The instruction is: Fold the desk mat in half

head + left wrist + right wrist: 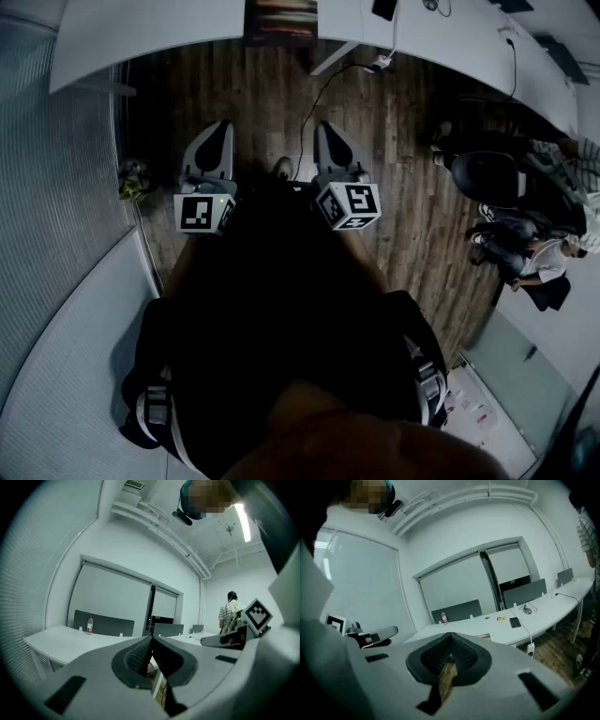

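No desk mat can be made out for certain. A dark rectangular thing point(281, 21) lies at the near edge of the white desk point(169, 33) straight ahead; I cannot tell what it is. My left gripper point(223, 126) and right gripper point(324, 126) are held side by side over the wooden floor, short of the desk, pointing roughly level toward it. In the left gripper view the left gripper point(151, 637) has its pads pressed together with nothing between them. The right gripper point(450, 635) is likewise shut and empty.
A curved white desk point(534, 616) runs round the room, with a water bottle point(89, 625), a phone point(514, 622) and cables on it. A power strip point(380, 64) lies on the floor. A black office chair point(487, 176) and seated people point(530, 253) are at right.
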Tool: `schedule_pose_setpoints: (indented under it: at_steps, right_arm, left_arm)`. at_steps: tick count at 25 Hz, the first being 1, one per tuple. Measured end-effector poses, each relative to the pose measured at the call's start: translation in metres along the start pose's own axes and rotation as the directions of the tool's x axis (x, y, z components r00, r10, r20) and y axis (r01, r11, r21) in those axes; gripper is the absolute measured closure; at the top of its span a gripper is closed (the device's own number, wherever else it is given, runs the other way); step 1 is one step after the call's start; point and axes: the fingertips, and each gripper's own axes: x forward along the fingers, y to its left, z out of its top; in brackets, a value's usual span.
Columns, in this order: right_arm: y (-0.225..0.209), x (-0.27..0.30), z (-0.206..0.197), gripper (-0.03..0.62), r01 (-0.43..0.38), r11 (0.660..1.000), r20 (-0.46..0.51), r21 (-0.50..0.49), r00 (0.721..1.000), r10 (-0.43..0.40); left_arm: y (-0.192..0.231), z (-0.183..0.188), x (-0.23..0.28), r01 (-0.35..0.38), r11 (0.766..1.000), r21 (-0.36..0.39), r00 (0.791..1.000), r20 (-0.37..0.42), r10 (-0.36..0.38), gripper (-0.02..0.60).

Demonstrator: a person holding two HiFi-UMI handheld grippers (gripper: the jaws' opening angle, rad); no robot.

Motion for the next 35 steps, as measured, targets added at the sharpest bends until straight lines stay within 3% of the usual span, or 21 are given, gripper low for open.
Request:
schedule_pose_setpoints:
  at_steps: [10,18,26,35]
  right_arm:
    - [0.008,-0.004,-0.003,0.594,0.006,1.000,0.001,-0.015,1.000,-0.006]
    - [0.034,-0.002,0.006,0.594,0.021,1.000,0.067,-0.018,0.998,-0.019]
    - [0.052,0.010,-0.007,0.594,0.058,0.998,0.068,-0.020,0.996,-0.056]
    - [0.012,0.055,0.001,0.594,0.024,0.999,0.056,-0.047,0.998,-0.022]
  left_arm:
    - [0.000,-0.001,-0.008,0.026,1.000,-0.002,1.000,0.007,-0.026,0.577]
    - [0.023,0.006,-0.021,0.040,0.999,-0.008,0.999,0.035,-0.040,0.577]
    - [0.035,-0.017,-0.026,0.114,0.993,-0.001,0.993,-0.021,-0.114,0.577]
    - [0.043,-0.021,0.019,0.070,0.997,0.020,0.997,-0.033,-0.069,0.577]
